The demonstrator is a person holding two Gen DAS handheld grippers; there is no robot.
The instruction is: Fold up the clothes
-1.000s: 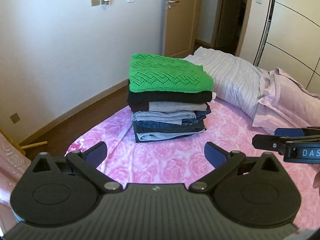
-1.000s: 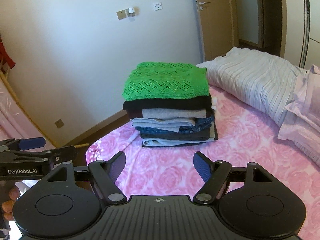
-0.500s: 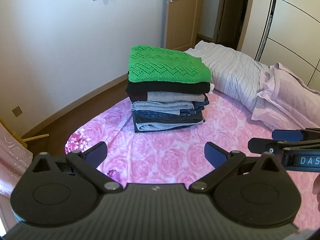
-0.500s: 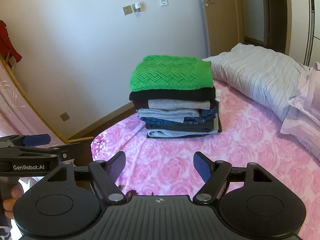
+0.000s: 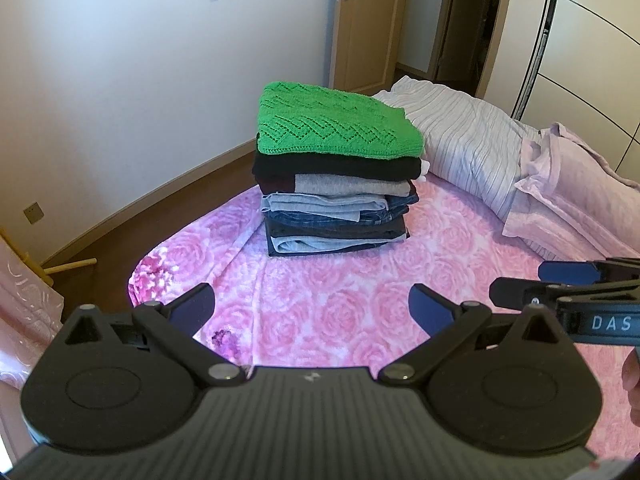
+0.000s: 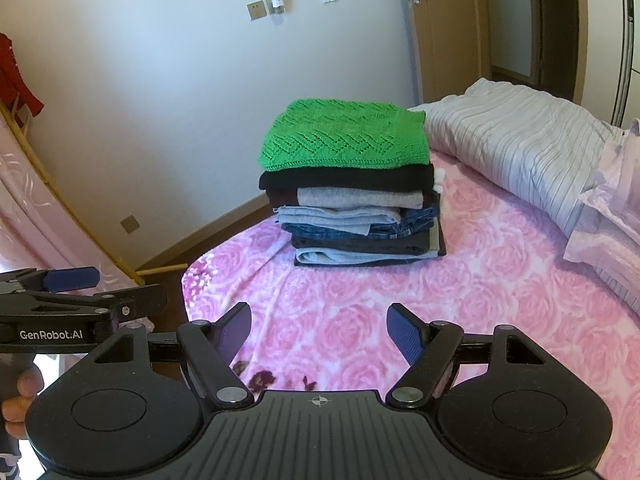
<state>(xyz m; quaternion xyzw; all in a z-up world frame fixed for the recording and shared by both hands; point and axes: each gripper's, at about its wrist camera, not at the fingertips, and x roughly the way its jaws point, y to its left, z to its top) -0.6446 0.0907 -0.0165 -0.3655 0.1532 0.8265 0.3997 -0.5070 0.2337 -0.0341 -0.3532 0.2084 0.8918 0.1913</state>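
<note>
Left wrist: folded stack [image 5: 336, 176] farther vs 1 s ago; both hand-held grippers [image 5: 312, 312] [image 6: 319, 330] wide apart, empty.

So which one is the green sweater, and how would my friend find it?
Look at the bed with the pink rose-patterned cover. Near its far end stands a stack of folded clothes, beside a striped grey quilt. The green sweater lies on the very top: bright green knit with a zigzag hole pattern, while everything under it is black, grey or denim blue.
</note>
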